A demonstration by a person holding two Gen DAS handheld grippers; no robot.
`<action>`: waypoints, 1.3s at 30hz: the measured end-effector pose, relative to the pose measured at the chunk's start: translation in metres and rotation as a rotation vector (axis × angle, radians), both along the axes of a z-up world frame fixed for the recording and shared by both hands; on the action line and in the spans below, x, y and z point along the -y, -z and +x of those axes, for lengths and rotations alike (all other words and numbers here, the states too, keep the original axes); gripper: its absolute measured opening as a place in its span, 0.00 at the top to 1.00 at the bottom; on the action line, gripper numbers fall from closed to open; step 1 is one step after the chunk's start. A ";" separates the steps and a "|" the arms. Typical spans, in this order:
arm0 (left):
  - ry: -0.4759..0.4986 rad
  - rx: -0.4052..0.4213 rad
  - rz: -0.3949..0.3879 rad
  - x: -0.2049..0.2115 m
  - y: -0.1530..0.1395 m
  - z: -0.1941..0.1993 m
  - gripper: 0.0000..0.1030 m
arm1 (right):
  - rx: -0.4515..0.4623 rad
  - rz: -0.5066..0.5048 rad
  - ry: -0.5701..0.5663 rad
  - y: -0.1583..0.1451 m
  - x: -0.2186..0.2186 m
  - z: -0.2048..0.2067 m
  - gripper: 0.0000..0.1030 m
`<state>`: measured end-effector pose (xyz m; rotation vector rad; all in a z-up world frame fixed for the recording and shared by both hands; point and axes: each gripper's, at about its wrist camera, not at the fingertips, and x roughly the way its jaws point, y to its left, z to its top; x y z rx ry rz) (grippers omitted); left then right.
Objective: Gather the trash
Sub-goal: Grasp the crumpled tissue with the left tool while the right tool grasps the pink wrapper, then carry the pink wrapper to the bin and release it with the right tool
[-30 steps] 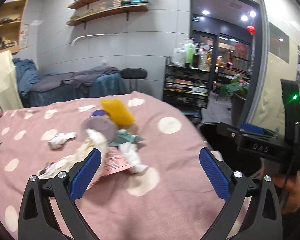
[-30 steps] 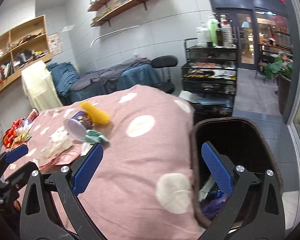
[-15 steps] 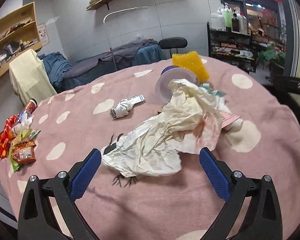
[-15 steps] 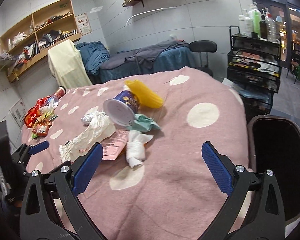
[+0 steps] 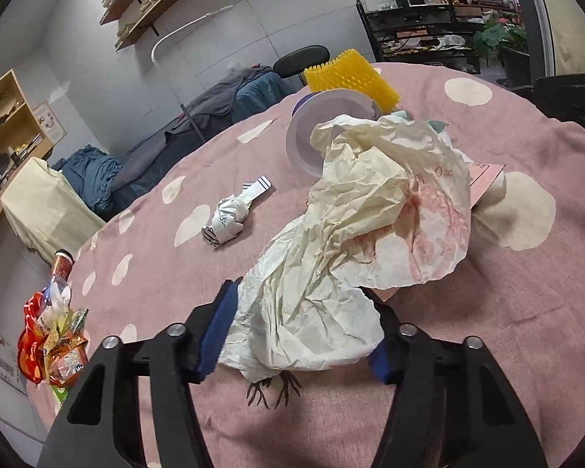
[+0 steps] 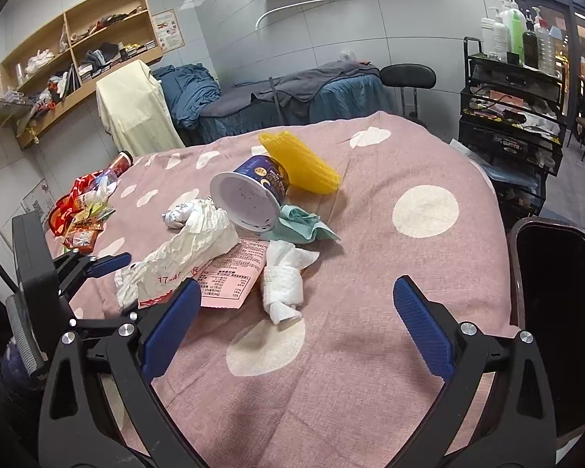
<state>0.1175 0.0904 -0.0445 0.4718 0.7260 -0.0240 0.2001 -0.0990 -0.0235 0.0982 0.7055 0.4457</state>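
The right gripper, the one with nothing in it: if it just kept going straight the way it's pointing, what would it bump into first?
Probably the rolled white tissue, lying just ahead between the open fingers of the right gripper. Depth is hard to judge; it could meet the pink tablecloth first.

I'm counting one paper wrapper (image 5: 355, 234), one cup (image 6: 249, 195), one yellow brush (image 6: 300, 163), one green cloth (image 6: 300, 228), one tissue wad (image 6: 282, 284), one pink leaflet (image 6: 230, 277), one small crumpled ball (image 5: 230, 216), and one snack-packet pile (image 5: 52, 335) lower left.
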 end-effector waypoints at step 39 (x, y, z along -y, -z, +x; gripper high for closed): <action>-0.160 0.108 -0.590 -0.054 -0.038 -0.032 0.91 | 0.167 -0.214 -0.296 -0.016 -0.073 0.009 0.94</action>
